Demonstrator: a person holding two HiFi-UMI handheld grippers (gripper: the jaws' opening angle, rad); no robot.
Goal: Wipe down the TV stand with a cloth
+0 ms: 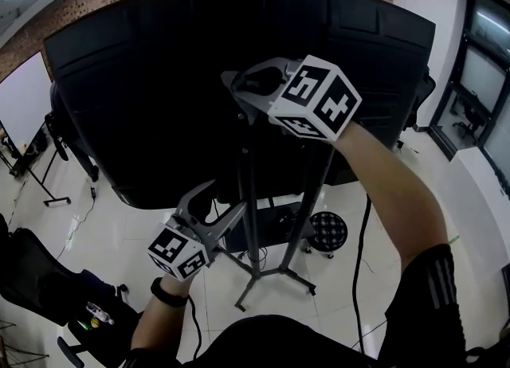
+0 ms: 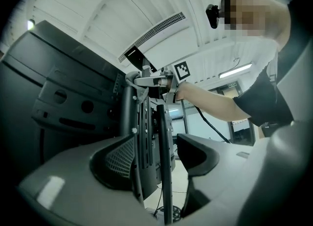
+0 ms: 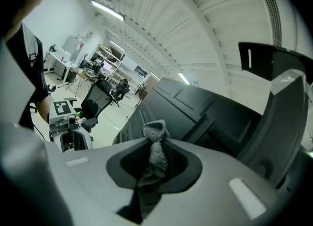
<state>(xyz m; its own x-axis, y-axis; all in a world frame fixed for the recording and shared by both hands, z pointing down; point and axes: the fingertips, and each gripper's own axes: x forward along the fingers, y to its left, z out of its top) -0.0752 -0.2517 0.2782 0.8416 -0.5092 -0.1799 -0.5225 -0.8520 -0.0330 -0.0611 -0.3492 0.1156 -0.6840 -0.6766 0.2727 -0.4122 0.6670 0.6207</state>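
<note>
White tiled floor (image 1: pixel 119 235), TV stand (image 1: pixel 256 275) planted on it; round black stool (image 1: pixel 328 232) beside

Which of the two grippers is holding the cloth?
The right gripper: a grey cloth is pinched between its fingers. The left gripper has its fingers apart, clamped on nothing.

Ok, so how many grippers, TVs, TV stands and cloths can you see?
Grippers: 2, the left gripper and the right gripper
TV: 1
TV stand: 1
Grey cloth: 1, pinched in the right gripper
Total: 5
</note>
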